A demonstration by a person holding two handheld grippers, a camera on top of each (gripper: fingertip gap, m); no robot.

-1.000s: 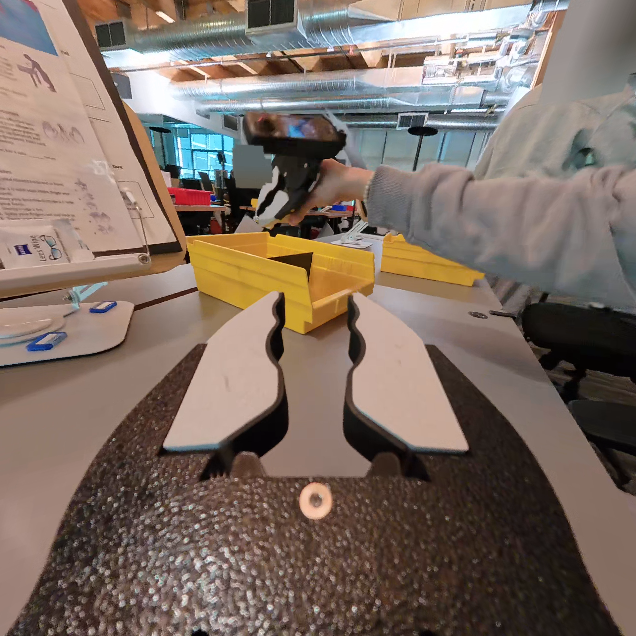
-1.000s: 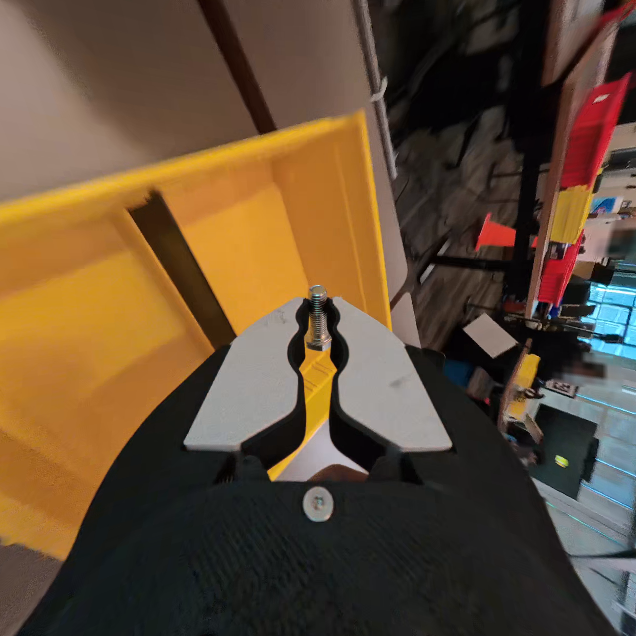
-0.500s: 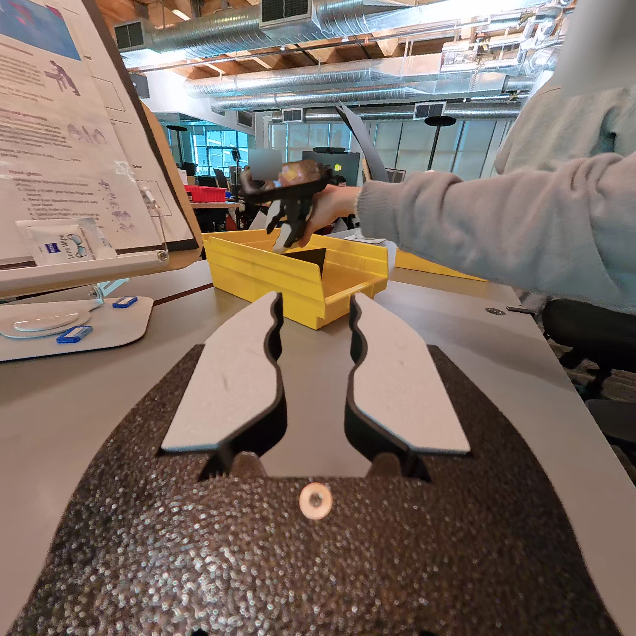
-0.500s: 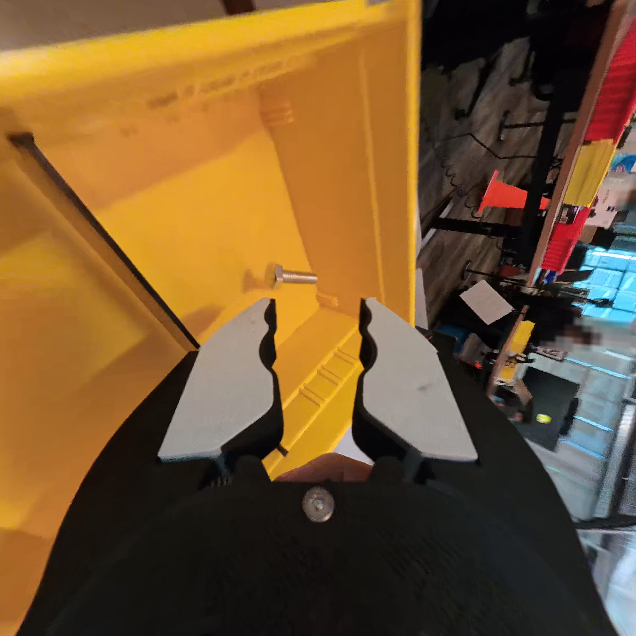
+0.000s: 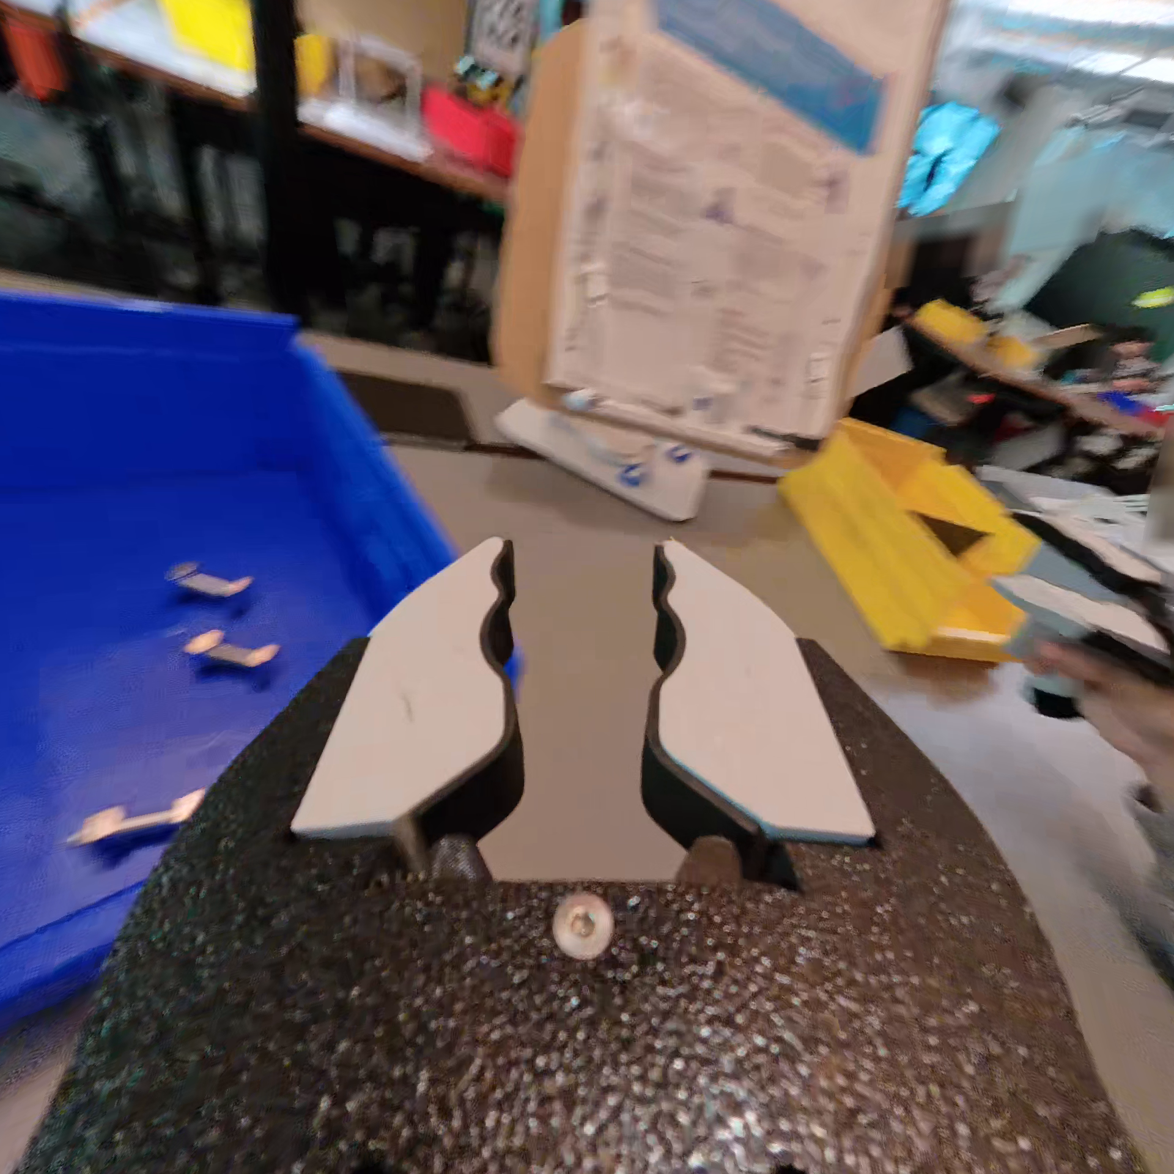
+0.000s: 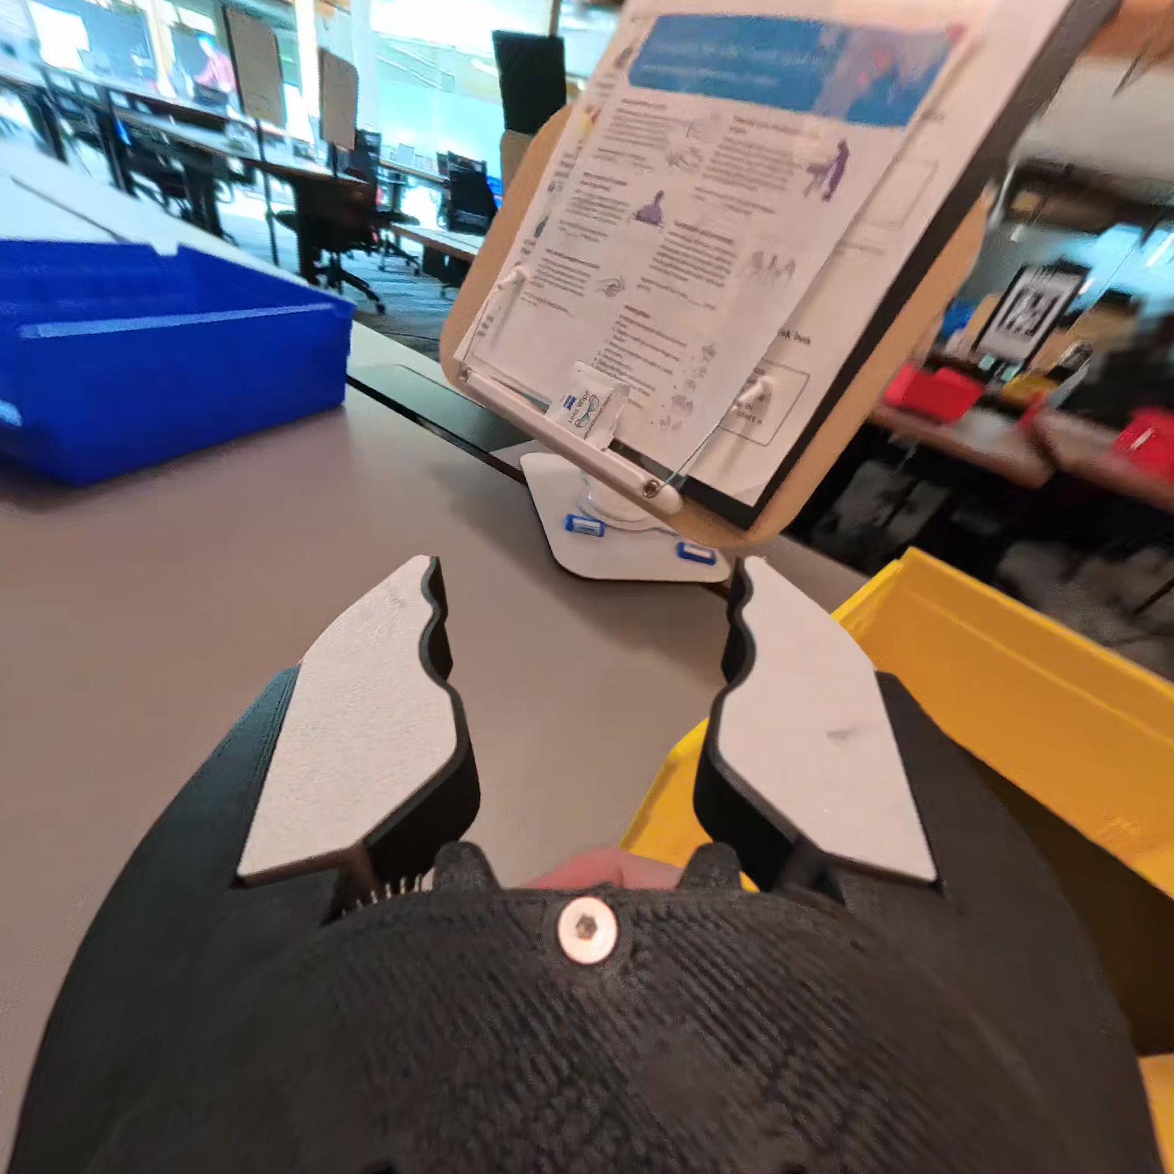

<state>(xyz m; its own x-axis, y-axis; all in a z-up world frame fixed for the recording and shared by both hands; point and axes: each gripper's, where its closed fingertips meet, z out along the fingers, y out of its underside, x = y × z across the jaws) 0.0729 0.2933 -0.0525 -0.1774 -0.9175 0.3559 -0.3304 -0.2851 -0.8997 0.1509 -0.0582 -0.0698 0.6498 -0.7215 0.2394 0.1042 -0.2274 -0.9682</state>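
Note:
My left gripper [image 5: 581, 556] is open and empty above the grey table [image 5: 584, 635], next to the right wall of a blue bin [image 5: 190, 495]. Several small metal parts [image 5: 229, 651] lie on the bin's floor. My right gripper [image 6: 587, 572] is open wide and empty, over the table at the left edge of a yellow bin [image 6: 991, 673]. The yellow bin also shows in the left wrist view [image 5: 902, 540], with the right gripper [image 5: 1093, 603] blurred beside it. The blue bin also shows in the right wrist view [image 6: 165, 368] at the far left.
A document stand [image 6: 699, 254] with printed sheets sits on a white base [image 6: 629, 546] at the back of the table; it also shows in the left wrist view [image 5: 699, 222]. Desks, chairs and shelves fill the room behind. Across from one pair of fingers to the other is roughly 35 centimetres.
My right gripper let go of the bolt into the yellow bin, opened wide and drew back out toward the table. My left gripper swung left to the blue bin and opened a little wider.

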